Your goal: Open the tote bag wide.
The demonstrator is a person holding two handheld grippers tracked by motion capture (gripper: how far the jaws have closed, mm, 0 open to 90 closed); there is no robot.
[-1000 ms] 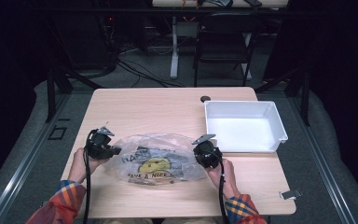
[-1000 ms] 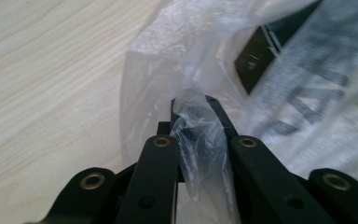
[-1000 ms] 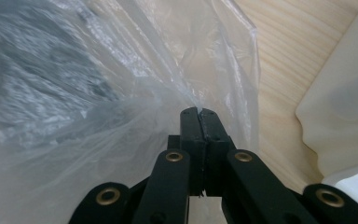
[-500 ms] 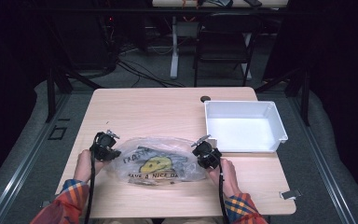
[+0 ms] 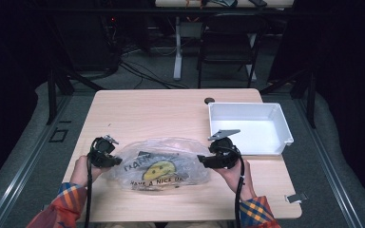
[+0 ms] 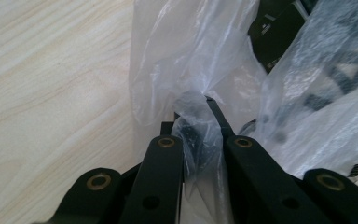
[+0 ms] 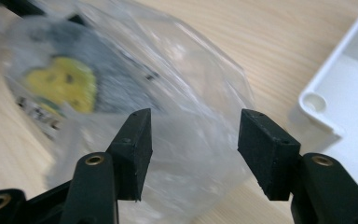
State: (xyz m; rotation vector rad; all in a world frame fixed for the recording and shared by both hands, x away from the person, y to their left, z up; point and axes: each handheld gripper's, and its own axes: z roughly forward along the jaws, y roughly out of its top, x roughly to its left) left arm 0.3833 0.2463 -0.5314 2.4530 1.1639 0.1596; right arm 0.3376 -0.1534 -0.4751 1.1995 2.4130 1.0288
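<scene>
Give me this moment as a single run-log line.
left gripper: shut on plastic bag | right gripper: jaws just opening, above bag, not gripping | white tray: empty, right of bag

bag (image 5: 159, 166): clear thin plastic, crinkled, printed with a yellow smiley face and black lettering
contents: something dark shows through the film; what it is cannot be told
pose: lying flat and spread sideways, print facing up
place: near middle of the table (image 5: 161, 111), left of the white tray (image 5: 285, 126) and apart from it
left end: film gathered into a bunch and pinched between the jaws of the left gripper (image 5: 105, 159), seen up close in the left gripper view (image 6: 200, 116)
right end: loose and puffed, in front of the parted jaws of the right gripper (image 5: 208, 160), whose pads do not press it (image 7: 193, 135)
</scene>
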